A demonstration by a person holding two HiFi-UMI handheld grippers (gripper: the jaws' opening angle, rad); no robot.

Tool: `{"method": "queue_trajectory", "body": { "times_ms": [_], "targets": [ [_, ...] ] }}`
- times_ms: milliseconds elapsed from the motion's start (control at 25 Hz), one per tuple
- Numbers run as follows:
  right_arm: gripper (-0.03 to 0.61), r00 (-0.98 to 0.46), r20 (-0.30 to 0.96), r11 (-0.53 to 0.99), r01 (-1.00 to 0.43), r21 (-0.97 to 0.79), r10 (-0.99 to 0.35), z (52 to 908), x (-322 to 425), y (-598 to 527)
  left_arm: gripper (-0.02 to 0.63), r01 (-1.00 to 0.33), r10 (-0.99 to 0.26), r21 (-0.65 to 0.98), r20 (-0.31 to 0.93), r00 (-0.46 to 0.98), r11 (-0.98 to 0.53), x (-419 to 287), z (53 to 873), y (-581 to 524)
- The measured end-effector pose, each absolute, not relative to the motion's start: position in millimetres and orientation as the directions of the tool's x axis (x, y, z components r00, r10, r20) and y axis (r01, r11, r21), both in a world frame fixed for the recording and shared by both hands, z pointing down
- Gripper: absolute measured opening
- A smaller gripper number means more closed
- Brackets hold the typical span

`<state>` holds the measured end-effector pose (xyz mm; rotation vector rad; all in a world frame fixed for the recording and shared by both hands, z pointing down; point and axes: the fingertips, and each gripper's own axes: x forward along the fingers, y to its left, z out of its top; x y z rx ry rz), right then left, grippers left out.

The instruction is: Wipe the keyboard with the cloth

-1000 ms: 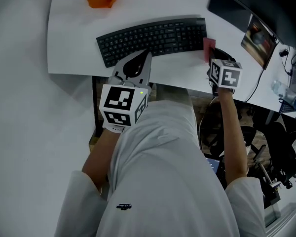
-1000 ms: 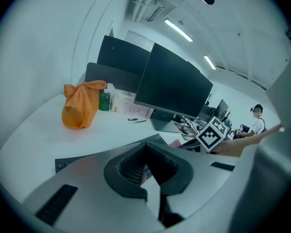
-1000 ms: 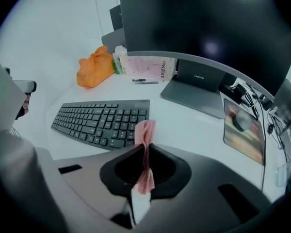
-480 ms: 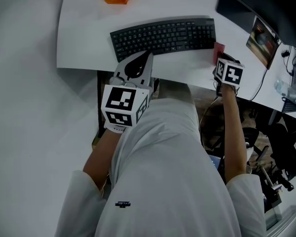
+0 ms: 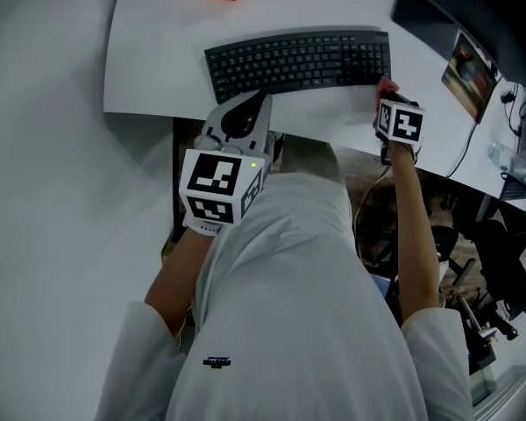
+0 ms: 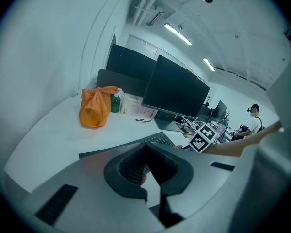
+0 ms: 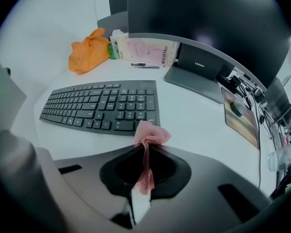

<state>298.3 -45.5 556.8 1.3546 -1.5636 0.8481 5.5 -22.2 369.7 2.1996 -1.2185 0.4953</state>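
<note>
Gripping a crumpled pink cloth (image 7: 152, 132) in clenched jaws, the right tool (image 7: 144, 148) is held just off the near right corner of the flat black keyboard (image 7: 102, 106). The keyboard's long axis runs leftward across the white desk (image 5: 158, 68). The left tool (image 6: 147, 147), clenched empty, is kept back at the desk's edge.

The person wears a white short-sleeved shirt (image 5: 289, 323); the grey left gripper (image 5: 259, 99) bears a marker cube (image 5: 219, 185).
</note>
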Motion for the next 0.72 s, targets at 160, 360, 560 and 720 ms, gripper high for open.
{"method": "queue_trajectory", "body": {
  "times_ms": [160,360,560,720],
  "targets": [
    [0.023,-0.044,0.925,0.214,-0.976,0.041,-0.378,557.7,278.4,-40.5,0.018,-0.859,-0.650,0.306,0.562,0.511,-0.411,-1.1,369.5,-18.5],
    [0.023,-0.071,0.923,0.234,-0.972,0.021,-0.379,557.4,255.0,-38.6,0.018,-0.859,-0.655,0.324,0.555,0.512,-0.397,-9.0,369.5,-15.9],
    [0.023,-0.114,0.922,0.269,-0.963,-0.011,-0.369,557.6,225.2,-31.9,0.018,-0.870,-0.666,0.329,0.561,0.492,-0.366,-23.2,373.3,-10.1],
    [0.023,-0.151,0.919,0.300,-0.953,-0.038,-0.364,556.7,202.5,-27.9,0.018,-0.876,-0.674,0.333,0.561,0.481,-0.348,-32.6,375.0,-5.0]
  ]
}}
